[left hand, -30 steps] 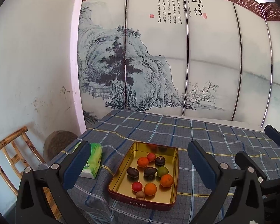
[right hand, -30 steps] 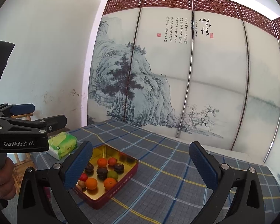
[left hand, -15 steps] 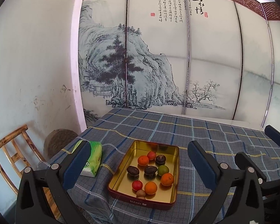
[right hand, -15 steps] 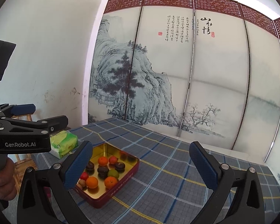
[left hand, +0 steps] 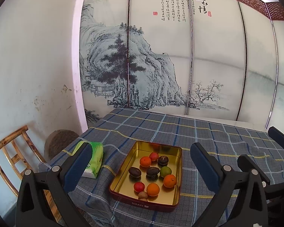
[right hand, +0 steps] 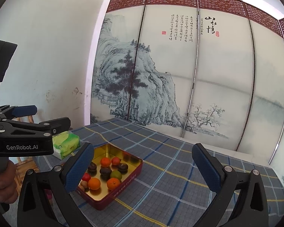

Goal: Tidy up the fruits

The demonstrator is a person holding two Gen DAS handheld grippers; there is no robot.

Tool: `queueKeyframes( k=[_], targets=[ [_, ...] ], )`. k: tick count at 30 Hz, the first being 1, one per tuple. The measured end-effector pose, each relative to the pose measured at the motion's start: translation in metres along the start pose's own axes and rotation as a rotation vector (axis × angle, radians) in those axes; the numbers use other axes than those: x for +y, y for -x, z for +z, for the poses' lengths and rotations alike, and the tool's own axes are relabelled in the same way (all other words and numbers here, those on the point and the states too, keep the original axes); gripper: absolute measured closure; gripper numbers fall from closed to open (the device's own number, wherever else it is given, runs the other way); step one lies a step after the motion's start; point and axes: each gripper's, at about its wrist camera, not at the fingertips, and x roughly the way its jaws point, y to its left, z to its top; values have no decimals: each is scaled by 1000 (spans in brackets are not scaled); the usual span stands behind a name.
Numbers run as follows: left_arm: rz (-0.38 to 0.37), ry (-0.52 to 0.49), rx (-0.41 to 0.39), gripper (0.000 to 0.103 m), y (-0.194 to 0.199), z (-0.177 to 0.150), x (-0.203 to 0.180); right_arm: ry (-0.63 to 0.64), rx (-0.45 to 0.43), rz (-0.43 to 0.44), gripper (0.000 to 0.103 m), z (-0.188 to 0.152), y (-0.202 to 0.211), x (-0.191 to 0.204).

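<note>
— Holding anything, either of them?

— No. The left gripper [left hand: 142, 168] has its fingers [left hand: 79, 165] spread wide with nothing between the pads, hanging above the near edge of the table; the tin [left hand: 177, 172] shows in the gap but is not touched. The right gripper [right hand: 143, 167] is just as wide and just as empty, over the checked tablecloth [right hand: 179, 170] to the right of the tin.

— And the fruit?

— All inside the gold-lined tin: three oranges [left hand: 153, 189], a green fruit [left hand: 165, 171], two small red ones [left hand: 139, 186], three dark brown ones [left hand: 152, 171] and a small tan one [left hand: 142, 195] at the near wall. A green tissue pack [left hand: 95, 158] lies on the cloth to the left of the tin, apart from it.

— Anything hard to make out?

— In the right wrist view its own left finger covers the tin's near-left corner. Shapes at the far wall of the tin may only be reflections; I cannot tell. The hand [right hand: 4, 185] on the left tool is cut by the picture's edge.

— Changed from a second ago?

— Barely. Both grippers stay equally open, the fruit has not moved, and the painted screen [left hand: 161, 66] sits slightly lower in the left view.
</note>
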Motion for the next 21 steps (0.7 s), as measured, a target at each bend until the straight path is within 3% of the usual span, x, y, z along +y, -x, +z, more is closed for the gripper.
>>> queueKeyframes(
  k=[21],
  targets=[
    [2,-1,11,0,3,-11,0,3,5,4,0,-5,1,6]
  ],
)
